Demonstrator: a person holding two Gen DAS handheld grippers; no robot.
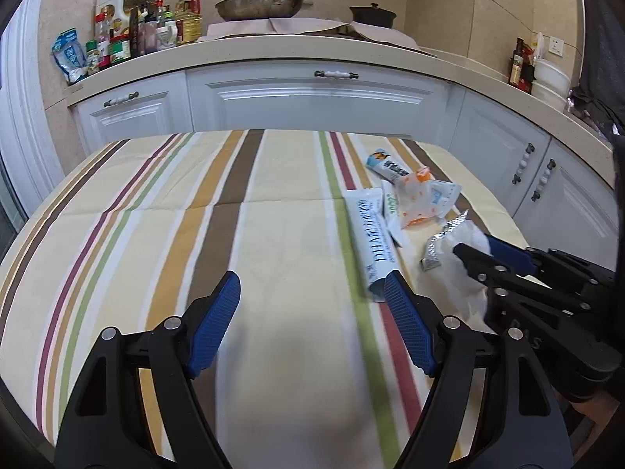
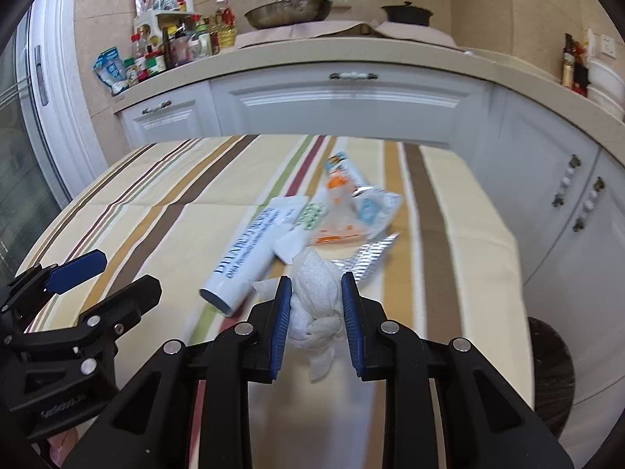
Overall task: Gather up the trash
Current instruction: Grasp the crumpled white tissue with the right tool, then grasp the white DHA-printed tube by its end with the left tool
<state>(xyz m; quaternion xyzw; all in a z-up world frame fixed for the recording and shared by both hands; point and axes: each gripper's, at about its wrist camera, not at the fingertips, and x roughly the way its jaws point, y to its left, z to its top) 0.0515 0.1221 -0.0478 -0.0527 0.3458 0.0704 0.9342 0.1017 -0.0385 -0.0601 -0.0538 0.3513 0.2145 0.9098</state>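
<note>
A pile of trash lies on the striped tablecloth (image 1: 273, 215): a white tube (image 1: 371, 234), an orange-and-white wrapper (image 1: 416, 205), a small tube (image 1: 386, 166) and a silver foil wrapper (image 1: 437, 242). My right gripper (image 2: 316, 293) is shut on a crumpled white tissue (image 2: 314, 297), which also shows in the left wrist view (image 1: 461, 269). My left gripper (image 1: 312, 287) is open and empty, left of the white tube's near end. In the right wrist view the white tube (image 2: 250, 254) and the foil wrapper (image 2: 367, 258) lie just beyond the tissue.
White kitchen cabinets (image 1: 312, 97) and a counter with bottles (image 1: 129, 39), a pan (image 1: 259, 6) and a dark pot (image 1: 371, 13) stand behind the table. A dark round bin (image 2: 550, 375) stands beside the table's right edge.
</note>
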